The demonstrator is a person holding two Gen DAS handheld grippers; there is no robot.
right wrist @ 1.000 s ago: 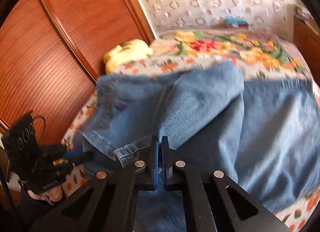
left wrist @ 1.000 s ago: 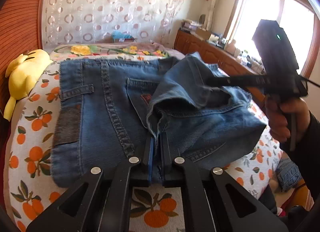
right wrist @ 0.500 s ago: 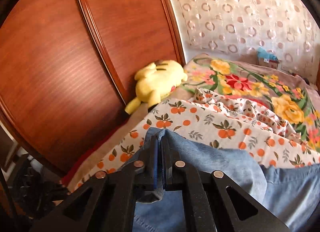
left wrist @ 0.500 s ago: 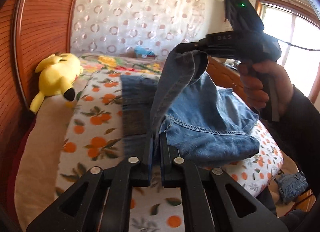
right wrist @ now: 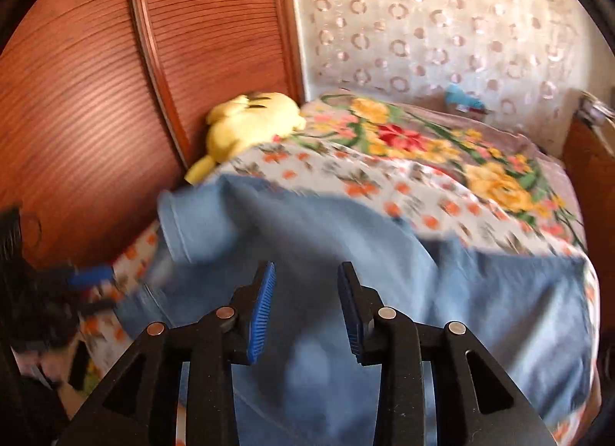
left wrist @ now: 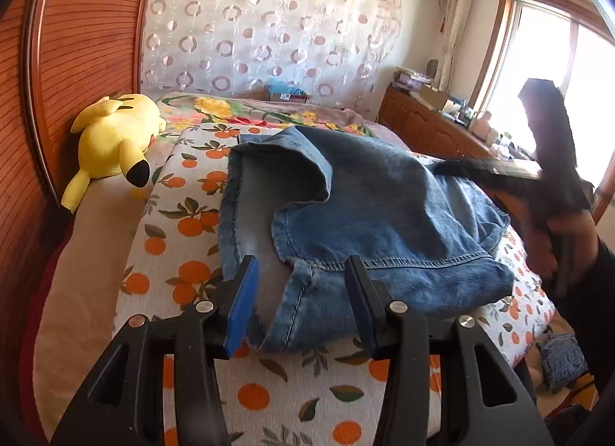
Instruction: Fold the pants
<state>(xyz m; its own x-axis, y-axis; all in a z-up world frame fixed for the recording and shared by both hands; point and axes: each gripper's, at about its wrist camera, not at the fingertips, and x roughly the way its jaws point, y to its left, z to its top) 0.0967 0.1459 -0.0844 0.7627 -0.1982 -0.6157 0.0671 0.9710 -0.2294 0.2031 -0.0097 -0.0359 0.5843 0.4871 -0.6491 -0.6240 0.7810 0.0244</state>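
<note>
Blue jeans (left wrist: 384,215) lie folded in a heap on the orange-print bed sheet (left wrist: 184,231). My left gripper (left wrist: 300,292) is at their near edge. Its jaws are opening, and a hem corner lies loose between the blue pads (left wrist: 240,311), which do not press on it. My right gripper (right wrist: 305,292) hovers over the denim (right wrist: 499,311) in a blurred view. Its jaws are opening too, with only cloth below them. In the left wrist view the right gripper (left wrist: 442,167) reaches in from the right, held by a hand (left wrist: 565,238).
A yellow plush toy (left wrist: 115,135) lies by the wooden headboard (left wrist: 77,62). A flowered blanket (right wrist: 442,146) covers the far bed. Wooden cabinets (left wrist: 430,127) stand under the window. A scrap of denim (left wrist: 563,361) lies on the floor at right.
Both grippers were shut on the jeans' edge and carried it over. Now both have opened and let go, and the cloth has dropped flat onto the bed.
</note>
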